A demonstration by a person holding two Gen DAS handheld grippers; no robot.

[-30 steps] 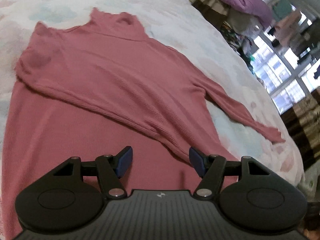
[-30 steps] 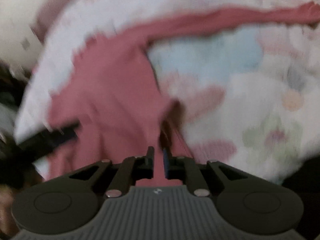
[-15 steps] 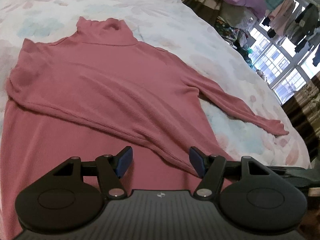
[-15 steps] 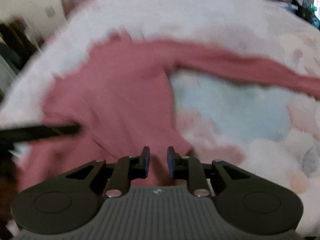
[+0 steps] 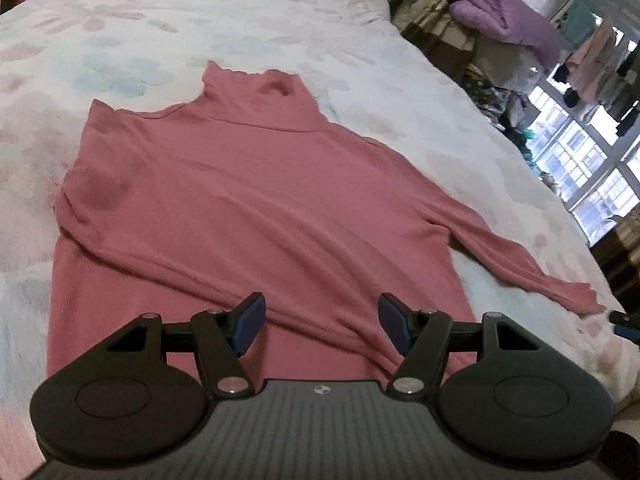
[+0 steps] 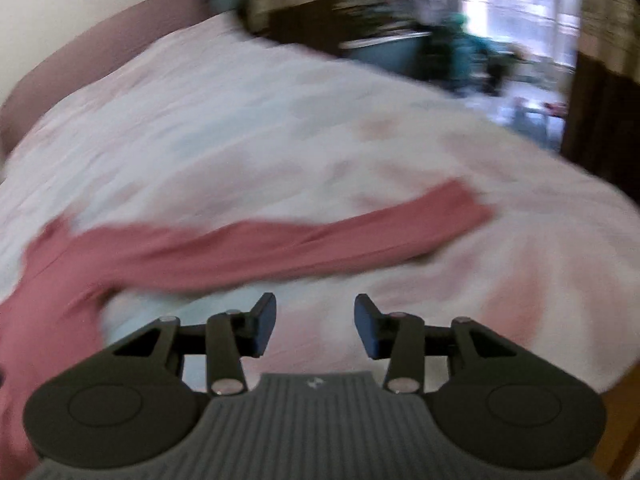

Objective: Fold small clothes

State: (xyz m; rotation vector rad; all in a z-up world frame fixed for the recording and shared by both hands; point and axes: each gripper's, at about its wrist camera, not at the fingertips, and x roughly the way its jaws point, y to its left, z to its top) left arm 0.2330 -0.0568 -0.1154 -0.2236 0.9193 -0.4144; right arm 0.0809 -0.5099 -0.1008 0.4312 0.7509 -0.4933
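On the bed (image 5: 360, 60), spread flat over the flowered cover, lies the pink sweater (image 5: 248, 200), neck at the far end, hem toward us. One sleeve is already laid slantwise across the chest, its cuff hidden behind the left tool, which trims that side to a straight edge, and that looks like the first fold of the job done. Left tool (image 5: 320, 324) hangs just above the lower body of the sweater, jaws wide apart, gripping nothing, probably parked there so it can pin or pick up cloth when needed. Over on the right, the other sleeve (image 6: 280, 240) stretches out across the cover, well clear of the body, and the right tool (image 6: 315, 326) hovers near it with jaws spread and empty; the view is blurred. My read: that sleeve is the next thing to fold in.
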